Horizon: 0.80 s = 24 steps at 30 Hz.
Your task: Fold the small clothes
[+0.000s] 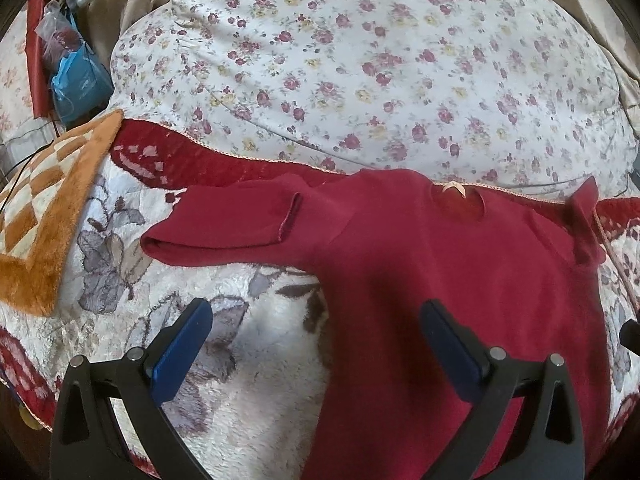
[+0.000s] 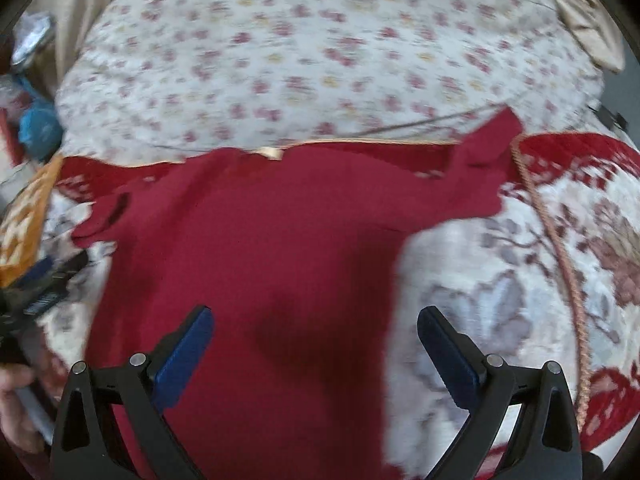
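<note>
One dark red top point(image 1: 440, 264) spread flat on a plush floral blanket point(image 1: 260, 360), both grippers hovering wide open above it.

It lies face up with its neckline, marked by a small pale label, at the far edge; one sleeve point(image 1: 224, 224) stretches out to the side, the other sleeve point(image 2: 480, 172) bends upward. Behind it bulges a white pillow point(image 1: 360, 60) printed with small roses, and an orange checked mat point(image 1: 44, 216) sits beside the blanket. The left gripper point(image 1: 316, 344) and right gripper point(image 2: 314, 344) each have blue-padded fingers spread apart, holding nothing, not visibly touching the fabric; the right view is blurred.
</note>
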Each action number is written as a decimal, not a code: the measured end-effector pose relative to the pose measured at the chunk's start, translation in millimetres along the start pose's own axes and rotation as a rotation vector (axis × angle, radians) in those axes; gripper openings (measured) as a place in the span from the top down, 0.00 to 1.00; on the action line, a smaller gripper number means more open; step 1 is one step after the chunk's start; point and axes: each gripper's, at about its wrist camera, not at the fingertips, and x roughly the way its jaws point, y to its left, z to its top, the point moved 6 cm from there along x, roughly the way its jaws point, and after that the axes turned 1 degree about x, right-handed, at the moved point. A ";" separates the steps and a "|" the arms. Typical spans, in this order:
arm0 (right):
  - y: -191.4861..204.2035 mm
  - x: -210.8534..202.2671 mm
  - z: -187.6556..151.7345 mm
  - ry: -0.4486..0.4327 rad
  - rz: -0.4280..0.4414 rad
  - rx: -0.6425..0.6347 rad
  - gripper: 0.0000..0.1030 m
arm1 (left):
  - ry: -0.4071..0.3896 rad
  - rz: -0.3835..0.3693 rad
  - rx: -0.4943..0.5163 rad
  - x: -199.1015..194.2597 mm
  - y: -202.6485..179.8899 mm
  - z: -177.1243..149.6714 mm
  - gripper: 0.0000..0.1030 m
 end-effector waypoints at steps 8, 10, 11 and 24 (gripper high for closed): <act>50.1 13.3 17.2 -0.024 0.079 -0.004 0.00 | -0.004 -0.015 0.002 0.4 -0.5 0.8 0.00; 55.9 18.7 21.4 -0.015 0.089 -0.003 0.00 | -0.004 -0.012 0.005 1.0 -0.8 0.6 0.00; 58.9 22.6 22.2 -0.010 0.093 -0.001 0.00 | -0.001 -0.009 0.006 1.8 -1.2 0.6 0.00; 49.8 51.5 26.3 0.010 -0.001 -0.020 0.00 | 0.025 -0.007 0.002 11.7 -7.9 3.6 0.00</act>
